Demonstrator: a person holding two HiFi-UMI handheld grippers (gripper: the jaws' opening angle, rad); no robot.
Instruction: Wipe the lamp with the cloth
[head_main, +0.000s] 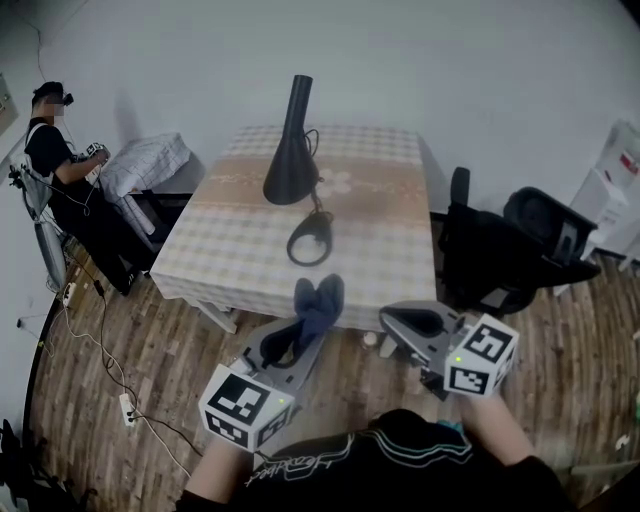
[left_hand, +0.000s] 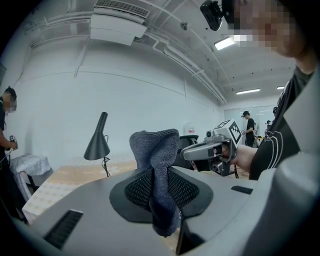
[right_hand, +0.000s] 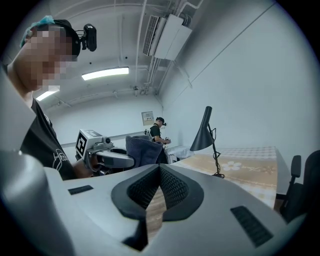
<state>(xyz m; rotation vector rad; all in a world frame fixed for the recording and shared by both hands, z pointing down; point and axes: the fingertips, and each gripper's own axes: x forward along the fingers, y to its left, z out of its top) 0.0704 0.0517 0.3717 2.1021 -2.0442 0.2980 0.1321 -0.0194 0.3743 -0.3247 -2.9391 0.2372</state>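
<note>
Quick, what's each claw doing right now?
Left claw: closed, holding the cloth.
Right claw: closed, empty.

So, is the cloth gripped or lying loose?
Gripped: the left gripper is shut on the blue-grey cloth, which sticks up from between its jaws.

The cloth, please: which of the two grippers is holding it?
The left gripper: its jaws are clamped on the blue-grey cloth, while the right gripper holds nothing between its closed jaws.
</note>
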